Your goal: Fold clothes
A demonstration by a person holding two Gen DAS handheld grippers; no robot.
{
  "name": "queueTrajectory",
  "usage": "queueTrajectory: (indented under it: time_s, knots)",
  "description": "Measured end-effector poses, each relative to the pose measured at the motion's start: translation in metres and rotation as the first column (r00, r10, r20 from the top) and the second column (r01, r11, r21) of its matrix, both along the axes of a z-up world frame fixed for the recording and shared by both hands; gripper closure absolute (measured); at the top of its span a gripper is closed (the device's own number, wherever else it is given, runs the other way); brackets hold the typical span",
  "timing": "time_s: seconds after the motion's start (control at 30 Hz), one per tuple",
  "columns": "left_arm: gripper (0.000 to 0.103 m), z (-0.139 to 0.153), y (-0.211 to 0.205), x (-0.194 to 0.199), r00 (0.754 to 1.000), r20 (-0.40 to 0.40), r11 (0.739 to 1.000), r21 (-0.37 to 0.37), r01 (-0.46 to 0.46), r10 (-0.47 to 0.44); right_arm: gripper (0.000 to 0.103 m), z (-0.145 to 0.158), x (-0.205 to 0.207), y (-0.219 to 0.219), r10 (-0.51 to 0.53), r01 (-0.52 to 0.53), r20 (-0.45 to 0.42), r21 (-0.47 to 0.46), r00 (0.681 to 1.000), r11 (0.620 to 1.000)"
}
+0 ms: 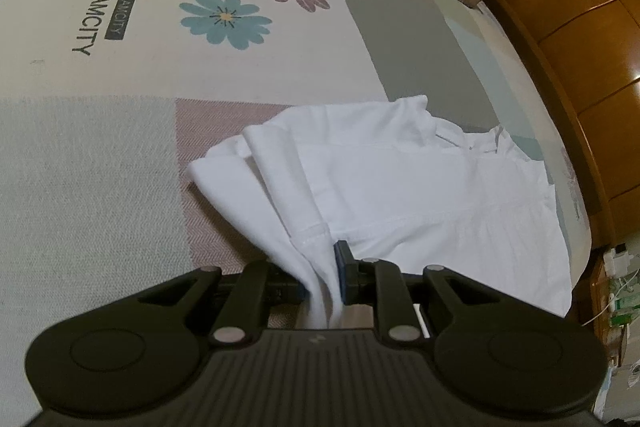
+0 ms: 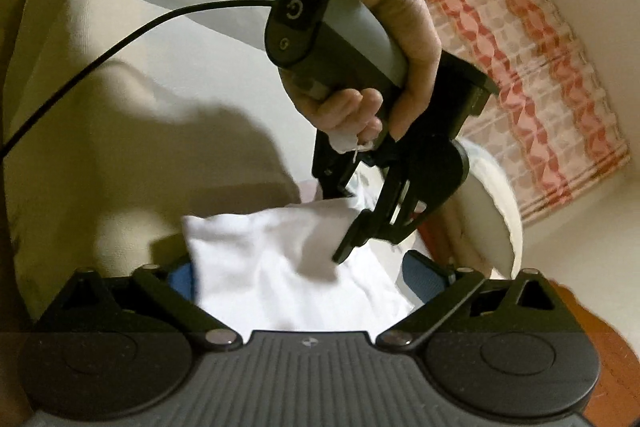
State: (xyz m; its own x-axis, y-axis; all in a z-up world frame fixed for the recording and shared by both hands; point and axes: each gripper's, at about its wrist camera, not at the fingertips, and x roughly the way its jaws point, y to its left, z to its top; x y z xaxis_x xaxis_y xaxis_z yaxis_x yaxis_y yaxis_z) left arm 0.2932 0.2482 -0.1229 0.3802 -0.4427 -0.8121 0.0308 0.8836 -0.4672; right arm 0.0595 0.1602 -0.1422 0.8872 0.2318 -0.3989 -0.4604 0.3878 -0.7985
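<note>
White garment gathered on the bed, held by one pair of tongs.

Left wrist view: left tongs (image 1: 322,277) pinch a bunched hem of the soft, light white garment (image 1: 420,187) on the patterned bedsheet (image 1: 100,167). Right wrist view: right tongs (image 2: 298,277) stand wide around limp cloth; hemmed edges probably offer the firmest hold.

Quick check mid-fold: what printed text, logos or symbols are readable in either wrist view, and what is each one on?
"DREAMCITY", large dark letters on the bed sheet, beside the printed flowers.
"DREAMCITY", small pale letters in a dark label on the same sheet, next to the large word.
Power symbol, no letters, on the handle of the left tool, right wrist view.
Small emblem on each tool body: too small to read.
White garment: no print visible.
</note>
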Motion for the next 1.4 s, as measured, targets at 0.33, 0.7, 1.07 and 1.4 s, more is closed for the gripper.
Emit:
queueTrajectory:
  time_s: [0.33,0.7,1.07,1.4]
  knots:
    - [0.085,-0.003,0.007,-0.003,1.000,0.015,0.999,-0.039,-0.011,0.011,0.086,0.002,-0.003,-0.002,0.044,-0.035,-0.165,0.058,0.985,0.998]
    - [0.090,0.004,0.009,-0.012,0.992,0.117,0.999,-0.027,-0.037,0.040,0.097,0.028,0.018,-0.023,0.043,0.044,-0.354,0.234,0.934,0.971]
    - [0.092,0.038,-0.018,-0.007,0.993,0.116,0.993,0.110,-0.041,0.028,0.098,0.067,0.012,-0.058,0.050,0.104,-0.347,0.412,0.937,0.905]
    - [0.092,0.084,-0.067,-0.001,0.988,0.156,0.977,0.211,-0.011,-0.023,0.098,0.090,0.008,-0.110,0.028,0.159,-0.335,0.518,0.942,0.841]
